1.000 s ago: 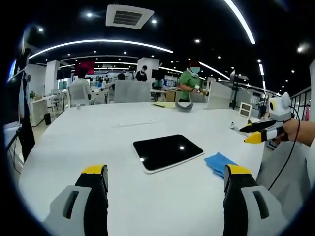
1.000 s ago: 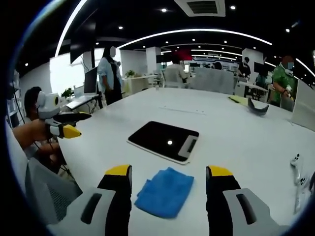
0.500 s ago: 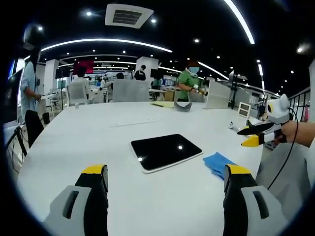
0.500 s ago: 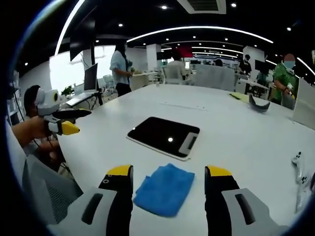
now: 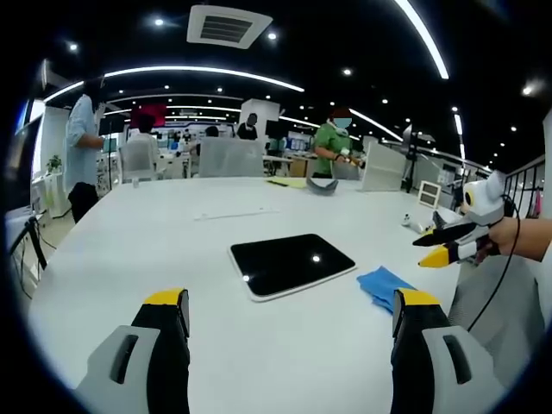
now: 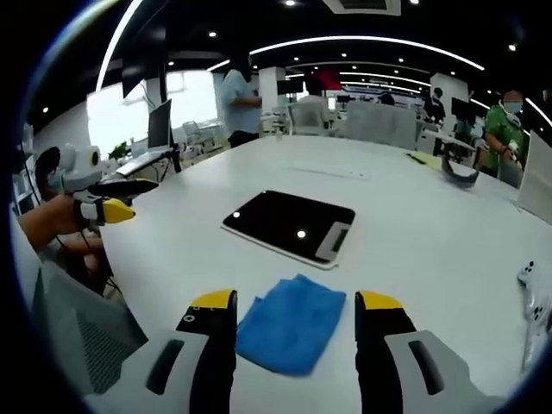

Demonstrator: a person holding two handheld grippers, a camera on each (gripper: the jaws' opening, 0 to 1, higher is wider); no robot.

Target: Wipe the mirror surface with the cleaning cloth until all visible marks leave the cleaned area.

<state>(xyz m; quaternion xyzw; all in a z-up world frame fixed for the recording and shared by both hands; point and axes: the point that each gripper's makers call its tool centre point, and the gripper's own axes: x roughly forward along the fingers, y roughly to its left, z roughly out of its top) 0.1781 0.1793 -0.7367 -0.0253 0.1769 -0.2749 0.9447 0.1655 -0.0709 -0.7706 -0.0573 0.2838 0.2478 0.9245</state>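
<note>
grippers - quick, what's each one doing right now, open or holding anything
Left gripper: open, holding nothing, above the table short of the mirror.
Right gripper: open, holding nothing, jaws either side of the blue cloth.

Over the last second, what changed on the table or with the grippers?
The right gripper eased closer over the blue cloth, open and not touching it. A person in a light shirt walked past in the background. The mirror, cloth and left gripper stayed put; nothing was grasped.
</note>
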